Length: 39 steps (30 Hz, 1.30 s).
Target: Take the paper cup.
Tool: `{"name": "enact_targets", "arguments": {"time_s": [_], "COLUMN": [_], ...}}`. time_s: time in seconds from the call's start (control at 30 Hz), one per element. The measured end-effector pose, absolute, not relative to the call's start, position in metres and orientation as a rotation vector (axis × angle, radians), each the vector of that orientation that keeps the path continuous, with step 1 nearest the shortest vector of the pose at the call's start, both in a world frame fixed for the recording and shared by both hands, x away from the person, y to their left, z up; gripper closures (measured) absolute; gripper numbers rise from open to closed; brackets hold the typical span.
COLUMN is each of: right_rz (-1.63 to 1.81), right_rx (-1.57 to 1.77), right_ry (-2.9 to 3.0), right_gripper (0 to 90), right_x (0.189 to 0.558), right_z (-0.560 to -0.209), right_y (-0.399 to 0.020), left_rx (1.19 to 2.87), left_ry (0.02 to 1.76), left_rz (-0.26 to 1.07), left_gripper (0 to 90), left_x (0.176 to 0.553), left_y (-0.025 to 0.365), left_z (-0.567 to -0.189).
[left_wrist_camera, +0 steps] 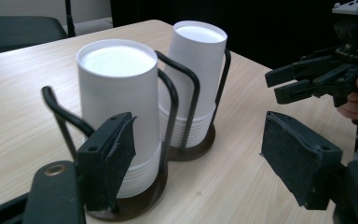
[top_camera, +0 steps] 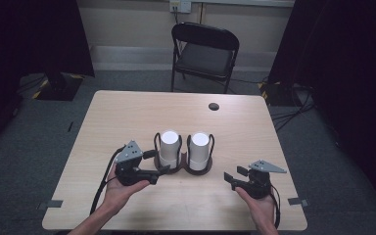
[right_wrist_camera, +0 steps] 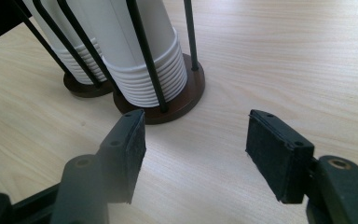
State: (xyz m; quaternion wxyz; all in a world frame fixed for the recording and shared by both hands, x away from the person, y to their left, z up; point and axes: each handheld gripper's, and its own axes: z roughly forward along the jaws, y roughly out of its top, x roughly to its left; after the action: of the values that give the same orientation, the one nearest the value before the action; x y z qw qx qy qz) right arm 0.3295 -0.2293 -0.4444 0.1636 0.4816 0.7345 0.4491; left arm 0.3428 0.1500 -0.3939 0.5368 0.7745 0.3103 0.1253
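Standing on the table (top_camera: 127,112): two cup stacks (top_camera: 169,147) (top_camera: 199,149), two holders (top_camera: 201,169).

Left tongs (top_camera: 162,170) jaws apart; right tongs (top_camera: 228,178) jaws apart, empty.

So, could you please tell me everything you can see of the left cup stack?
The left cup stack is a column of white cups, paper by the look, nested upside down, flat bottom on top and ribbed rims at the foot. It stands upright on a dark round base inside black wire loops, beside a second stack. The left tool is at its foot, jaws open.
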Motion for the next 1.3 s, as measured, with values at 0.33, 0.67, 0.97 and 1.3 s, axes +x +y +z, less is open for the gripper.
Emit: {"name": "enact_targets", "arguments": {"time_s": [0.33, 0.67, 0.97, 1.3], "right_rz": [1.284, 1.283, 1.286, 1.321], "right_rx": [1.356, 1.352, 1.357, 1.324], "right_ry": [2.099, 2.122, 2.098, 2.104], "right_gripper": [36.4, 36.4, 36.2, 33.8], "right_x": [0.327, 0.329, 0.329, 0.327], "right_z": [-0.444, -0.446, -0.444, -0.443], "right_y": [-0.230, -0.226, -0.229, -0.227], "left_rx": [1.834, 1.853, 1.868, 1.871], "left_ry": [0.685, 0.634, 0.621, 0.631], "left_rz": [0.300, 0.292, 0.292, 0.298], "left_gripper": [26.0, 25.1, 23.2, 20.8], "left_x": [0.350, 0.359, 0.374, 0.392], "left_y": [0.128, 0.106, 0.092, 0.083], "left_z": [-0.386, -0.379, -0.374, -0.372]}}
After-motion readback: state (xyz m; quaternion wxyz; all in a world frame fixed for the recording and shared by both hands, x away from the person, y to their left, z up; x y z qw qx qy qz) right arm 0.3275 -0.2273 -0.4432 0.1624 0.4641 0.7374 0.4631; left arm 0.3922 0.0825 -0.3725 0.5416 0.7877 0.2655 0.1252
